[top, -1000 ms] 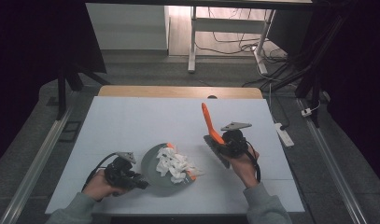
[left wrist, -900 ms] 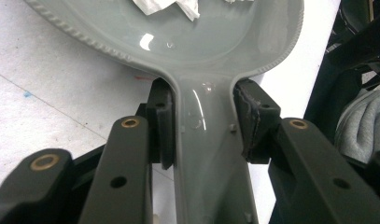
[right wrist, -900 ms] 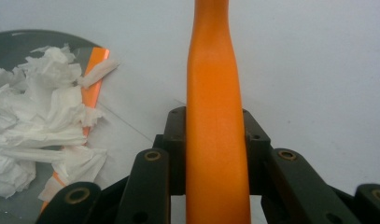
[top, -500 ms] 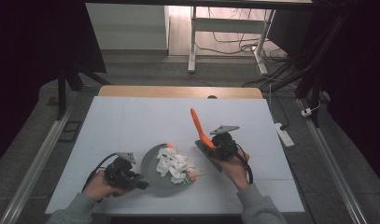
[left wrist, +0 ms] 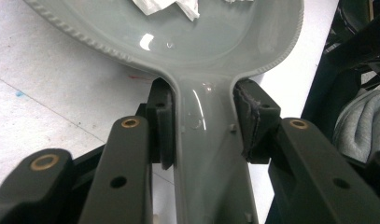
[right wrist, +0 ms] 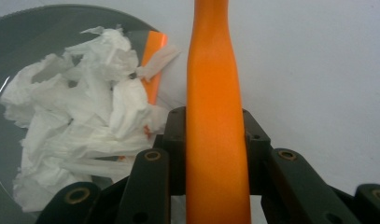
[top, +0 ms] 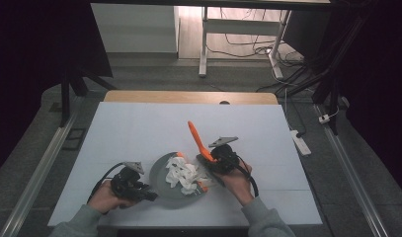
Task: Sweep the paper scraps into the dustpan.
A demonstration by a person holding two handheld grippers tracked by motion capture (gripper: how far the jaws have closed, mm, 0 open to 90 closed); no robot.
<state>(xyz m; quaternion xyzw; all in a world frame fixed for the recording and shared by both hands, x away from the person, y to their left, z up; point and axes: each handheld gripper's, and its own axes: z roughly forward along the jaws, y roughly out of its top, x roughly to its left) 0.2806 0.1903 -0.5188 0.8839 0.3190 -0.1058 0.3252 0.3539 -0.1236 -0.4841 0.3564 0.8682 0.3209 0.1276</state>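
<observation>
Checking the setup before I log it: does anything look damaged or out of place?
One thing: the pad on one jaw of the left tongs, clamped on the grey dustpan's handle, looks frayed along its edge. Paper scraps sit inside the pan.

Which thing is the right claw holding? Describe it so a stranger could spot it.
On the white table, find the grey dustpan heaped with white paper scraps. At its right edge, the right claw grips an orange handle: the one bright, slanted stick there.

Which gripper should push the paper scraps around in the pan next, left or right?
Right. The right gripper is shut on the orange tool, beside the white paper scraps. The left gripper is shut on the grey pan's handle, so it is likely better kept steadying the grey pan.
</observation>
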